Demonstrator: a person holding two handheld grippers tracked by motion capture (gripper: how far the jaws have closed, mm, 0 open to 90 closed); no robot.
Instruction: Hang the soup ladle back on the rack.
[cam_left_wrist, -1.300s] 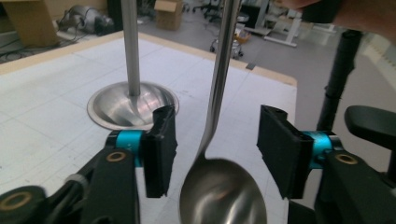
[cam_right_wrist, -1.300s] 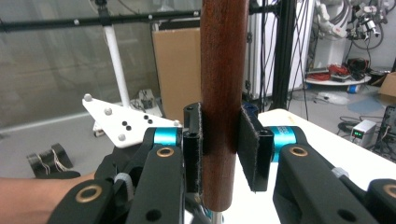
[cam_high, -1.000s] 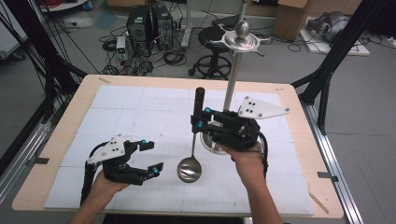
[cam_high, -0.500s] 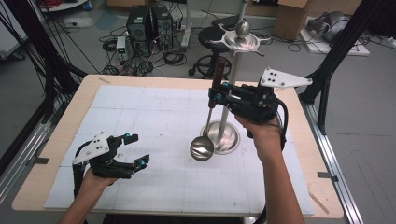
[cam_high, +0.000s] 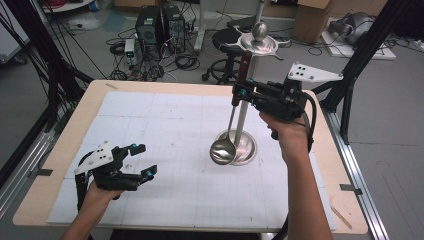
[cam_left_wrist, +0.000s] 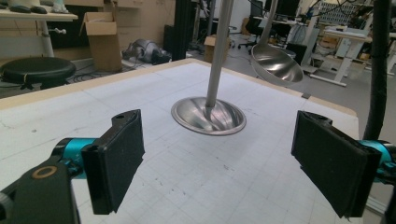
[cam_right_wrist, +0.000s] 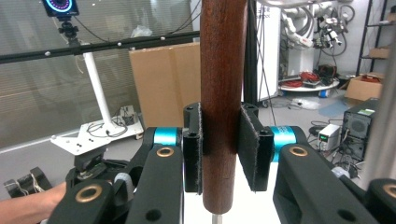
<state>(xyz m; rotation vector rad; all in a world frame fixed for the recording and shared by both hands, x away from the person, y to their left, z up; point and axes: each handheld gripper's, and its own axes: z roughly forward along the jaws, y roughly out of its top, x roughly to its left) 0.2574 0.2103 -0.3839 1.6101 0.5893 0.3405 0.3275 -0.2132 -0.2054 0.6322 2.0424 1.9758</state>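
A ladle with a dark wooden handle (cam_high: 244, 62) (cam_right_wrist: 223, 93) and a steel bowl (cam_high: 222, 150) (cam_left_wrist: 276, 63) hangs upright in the air. My right gripper (cam_high: 239, 92) (cam_right_wrist: 222, 147) is shut on the handle, with both pads pressed to the wood. The bowl hovers beside the pole (cam_high: 243, 120) of a steel stand, just above its round base (cam_high: 248, 149) (cam_left_wrist: 208, 116). The stand's top disc with a knob (cam_high: 260, 42) rises behind the handle. My left gripper (cam_high: 143, 160) (cam_left_wrist: 219, 163) stands open at the front left of the table, nothing between its pads.
A white gridded mat (cam_high: 165, 125) covers the wooden table (cam_high: 90, 102). Black frame posts (cam_high: 360, 60) stand at the table's sides. A stool (cam_high: 225, 37), computer cases (cam_high: 155, 25), cables and cardboard boxes lie on the floor beyond the far edge.
My right gripper has carried the ladle up and to the right, from the table's middle to beside the stand's pole. My left hand has drifted a little to the left.
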